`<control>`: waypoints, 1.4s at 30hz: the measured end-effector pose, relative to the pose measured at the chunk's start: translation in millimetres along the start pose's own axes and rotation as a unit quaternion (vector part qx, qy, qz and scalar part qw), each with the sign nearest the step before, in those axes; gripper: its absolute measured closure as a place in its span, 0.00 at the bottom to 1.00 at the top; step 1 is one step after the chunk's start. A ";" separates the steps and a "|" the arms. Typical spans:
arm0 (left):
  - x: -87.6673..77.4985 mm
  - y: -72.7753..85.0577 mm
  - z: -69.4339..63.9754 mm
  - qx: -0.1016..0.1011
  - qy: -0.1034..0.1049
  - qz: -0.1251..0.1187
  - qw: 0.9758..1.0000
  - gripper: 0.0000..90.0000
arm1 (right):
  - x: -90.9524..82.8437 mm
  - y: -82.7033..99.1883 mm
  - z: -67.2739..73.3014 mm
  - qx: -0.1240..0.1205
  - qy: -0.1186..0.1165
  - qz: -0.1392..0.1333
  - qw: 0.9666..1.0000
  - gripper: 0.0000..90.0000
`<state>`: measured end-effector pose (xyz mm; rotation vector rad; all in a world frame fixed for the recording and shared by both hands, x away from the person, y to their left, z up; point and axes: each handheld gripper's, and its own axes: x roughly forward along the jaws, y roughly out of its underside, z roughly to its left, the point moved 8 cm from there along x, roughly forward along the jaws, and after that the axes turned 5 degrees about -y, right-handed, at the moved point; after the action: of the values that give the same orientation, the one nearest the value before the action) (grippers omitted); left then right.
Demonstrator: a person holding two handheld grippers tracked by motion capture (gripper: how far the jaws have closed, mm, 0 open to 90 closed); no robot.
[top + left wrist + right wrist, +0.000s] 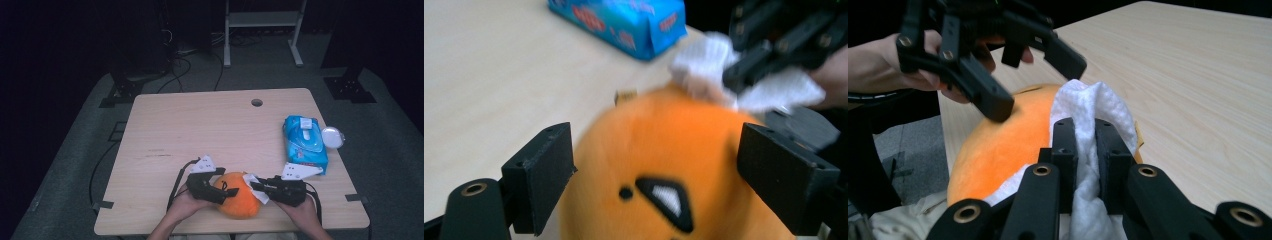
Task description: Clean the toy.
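High view: beside the blue wipes pack (pixel 305 143), the right gripper (pixel 256 188) is pinching a white wipe (pixel 253 182) against the orange plush (pixel 238 201), while the left gripper (pixel 227 190) is straddling that plush, jaws spread.

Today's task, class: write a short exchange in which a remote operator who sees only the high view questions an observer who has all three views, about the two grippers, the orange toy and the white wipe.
Operator: From above, the right gripper meets the orange toy. What is in its jaws?
Observer: The right gripper view shows its jaws shut on a white wipe, which touches the toy.
Operator: And the left gripper?
Observer: In the left gripper view its jaws stand open, one on each side of the toy.
Operator: Any marking on the toy?
Observer: Yes, a black patch with a white centre, facing the left gripper's camera.
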<state>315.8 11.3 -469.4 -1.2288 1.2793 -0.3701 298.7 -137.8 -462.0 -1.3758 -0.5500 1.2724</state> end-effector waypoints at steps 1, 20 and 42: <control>1.9 2.0 -0.2 -0.002 0.003 0.003 1.000 0.17 | -2.4 1.0 -2.0 0.002 0.000 0.000 1.000 0.89; 5.4 3.7 -10.5 0.068 -0.028 0.027 0.997 0.53 | -45.7 41.1 -74.4 0.041 0.106 0.059 0.992 0.84; -9.8 -5.2 -3.5 0.043 -0.034 -0.009 0.998 0.62 | -52.0 37.5 -65.9 0.027 0.105 0.069 0.992 0.53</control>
<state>311.6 15.4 -459.4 -1.1709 1.1824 -0.3893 328.9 -219.8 -490.6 -1.5011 -0.2781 1.2248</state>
